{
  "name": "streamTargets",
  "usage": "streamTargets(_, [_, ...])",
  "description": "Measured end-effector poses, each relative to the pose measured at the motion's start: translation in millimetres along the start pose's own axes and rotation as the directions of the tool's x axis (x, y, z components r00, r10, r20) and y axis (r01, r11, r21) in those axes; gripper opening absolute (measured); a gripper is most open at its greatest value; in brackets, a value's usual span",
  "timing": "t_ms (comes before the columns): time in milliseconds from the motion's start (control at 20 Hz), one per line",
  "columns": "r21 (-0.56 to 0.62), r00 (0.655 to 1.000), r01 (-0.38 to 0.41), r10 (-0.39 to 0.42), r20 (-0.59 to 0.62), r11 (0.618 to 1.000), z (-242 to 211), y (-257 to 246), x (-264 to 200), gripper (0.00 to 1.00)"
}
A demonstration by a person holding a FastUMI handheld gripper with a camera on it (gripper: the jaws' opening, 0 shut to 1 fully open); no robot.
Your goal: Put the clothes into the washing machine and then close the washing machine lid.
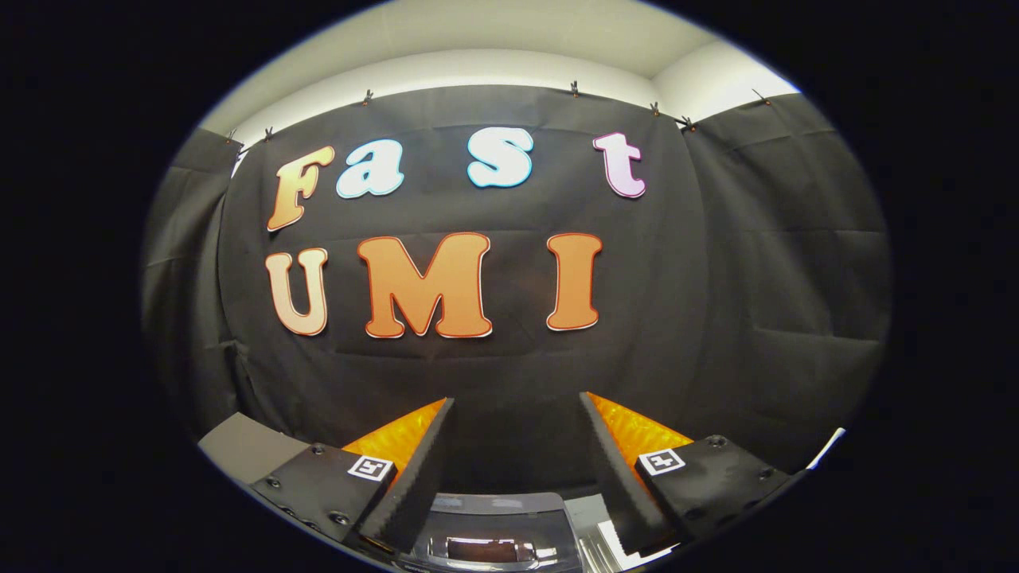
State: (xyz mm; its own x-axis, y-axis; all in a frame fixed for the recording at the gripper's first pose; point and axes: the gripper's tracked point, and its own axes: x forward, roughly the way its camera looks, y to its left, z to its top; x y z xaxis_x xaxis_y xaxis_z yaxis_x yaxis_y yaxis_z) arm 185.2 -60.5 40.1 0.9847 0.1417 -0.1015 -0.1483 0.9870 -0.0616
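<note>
Here the hand-held gripper (pixel 516 402) is held level and faces the booth's black cloth wall (pixel 764 263), its fingers spread wide with nothing between them and nothing in their grip. The one relation that matters lies low: down beneath the fingers, between their bases, sits a grey, glossy, rounded top that I take to be the washing machine (pixel 493 537), with a darker window or opening in it catching reflections. So the machine is below and just ahead of the hand-held gripper, not out in front where the fingers point; any work on it would call for tipping the fingers downward.

Much is hard to make out. The machine is cut off by the fingers' bases, and I cannot tell whether its lid is up or shut, nor whether the reddish-brown patch in the window is cloth inside the drum or a reflection. A pale grey flat surface (pixel 243 446) shows beside the left finger, perhaps a counter or a board. With empty fingers, this fits clothes yet to be fetched or already loaded.
</note>
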Motion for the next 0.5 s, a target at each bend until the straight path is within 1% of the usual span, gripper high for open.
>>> streamTargets(500, [0.025,1.000,-0.017,0.018,-0.013,1.000,-1.8,5.1,-1.1,0.97])
